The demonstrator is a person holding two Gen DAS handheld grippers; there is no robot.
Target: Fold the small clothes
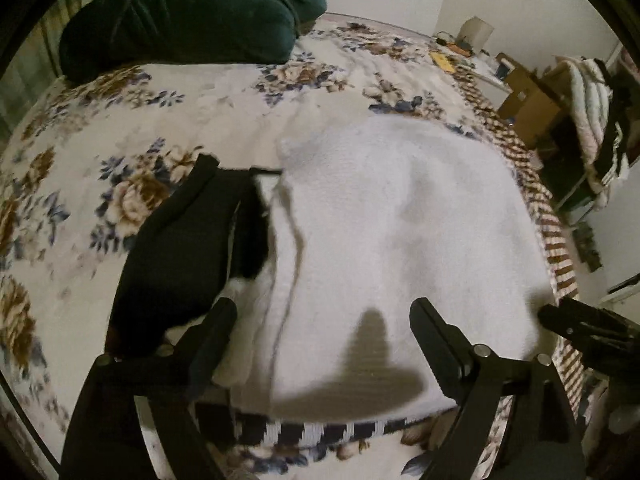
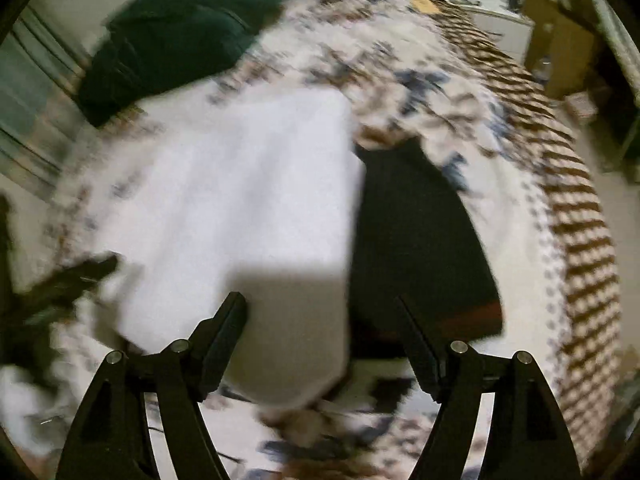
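Observation:
A white folded cloth (image 1: 392, 232) lies on the floral bedspread (image 1: 120, 128) with a black garment (image 1: 180, 248) beside it on the left. My left gripper (image 1: 324, 312) is open and empty, just above the white cloth's near edge. The right gripper's fingers (image 1: 580, 328) show at the right edge of that view. In the blurred right wrist view the white cloth (image 2: 240, 200) lies left of the black garment (image 2: 420, 240). My right gripper (image 2: 320, 308) is open and empty above the cloth's near corner. The left gripper (image 2: 68, 280) shows blurred at the left.
A dark green pillow or blanket (image 1: 180, 16) sits at the head of the bed. The bed's brown-striped edge (image 1: 552, 232) runs along the right. Cardboard boxes (image 1: 528, 96) and a rack with clothes (image 1: 600, 120) stand beyond it.

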